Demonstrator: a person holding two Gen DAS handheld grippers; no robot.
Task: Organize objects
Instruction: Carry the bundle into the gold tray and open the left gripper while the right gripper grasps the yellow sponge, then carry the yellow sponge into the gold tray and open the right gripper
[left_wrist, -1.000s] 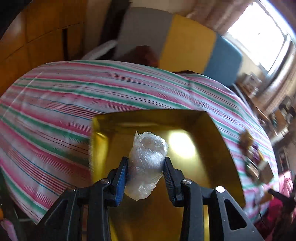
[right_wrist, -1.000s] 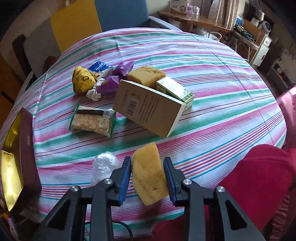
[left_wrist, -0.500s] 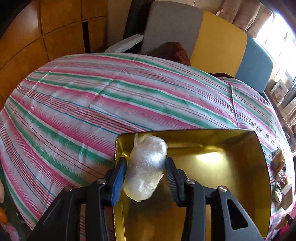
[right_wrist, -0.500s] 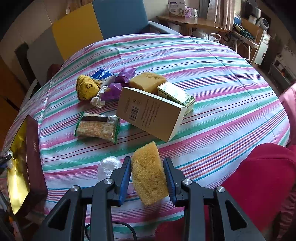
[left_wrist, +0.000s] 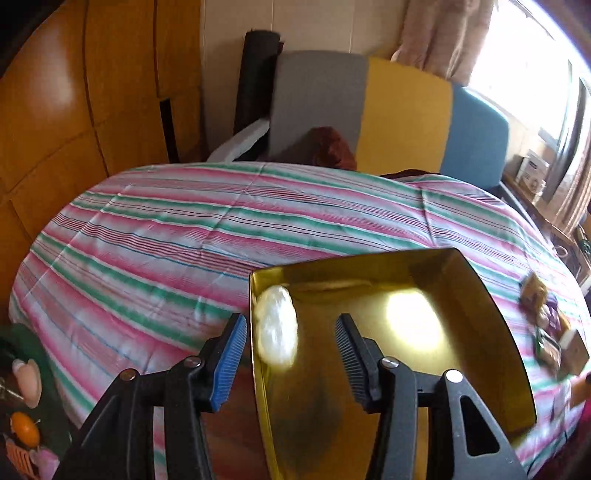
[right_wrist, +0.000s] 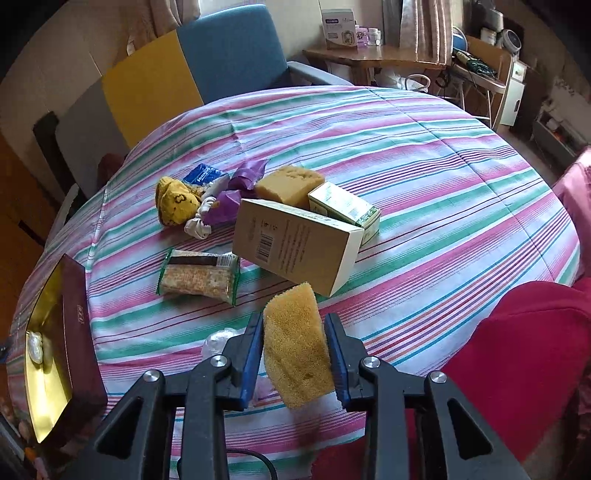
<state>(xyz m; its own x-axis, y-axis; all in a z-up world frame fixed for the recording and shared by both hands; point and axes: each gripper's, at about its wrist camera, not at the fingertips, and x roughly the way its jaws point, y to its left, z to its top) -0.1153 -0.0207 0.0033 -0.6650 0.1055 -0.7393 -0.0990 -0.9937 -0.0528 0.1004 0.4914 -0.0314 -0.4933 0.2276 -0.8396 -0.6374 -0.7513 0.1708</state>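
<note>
Plastic-wrapped bundle (left_wrist: 276, 328) lies inside gold box (left_wrist: 491, 314), left claw (left_wrist: 290, 341) just opened off it; right claw (right_wrist: 294, 350) grips sponge (right_wrist: 295, 343); remaining items (right_wrist: 295, 243) crowd far table (right_wrist: 443, 166).

Both wrist views angled down, near, sharing gold box (left_wrist: 369, 291) (right_wrist: 44, 373)

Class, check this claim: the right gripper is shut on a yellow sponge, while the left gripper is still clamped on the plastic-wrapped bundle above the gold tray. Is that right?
Not quite. The left wrist view shows the left gripper open, its jaws having just been opening; the plastic-wrapped bundle sits free between them, in the gold tray. The right gripper is indeed shut on the yellow sponge.
</note>
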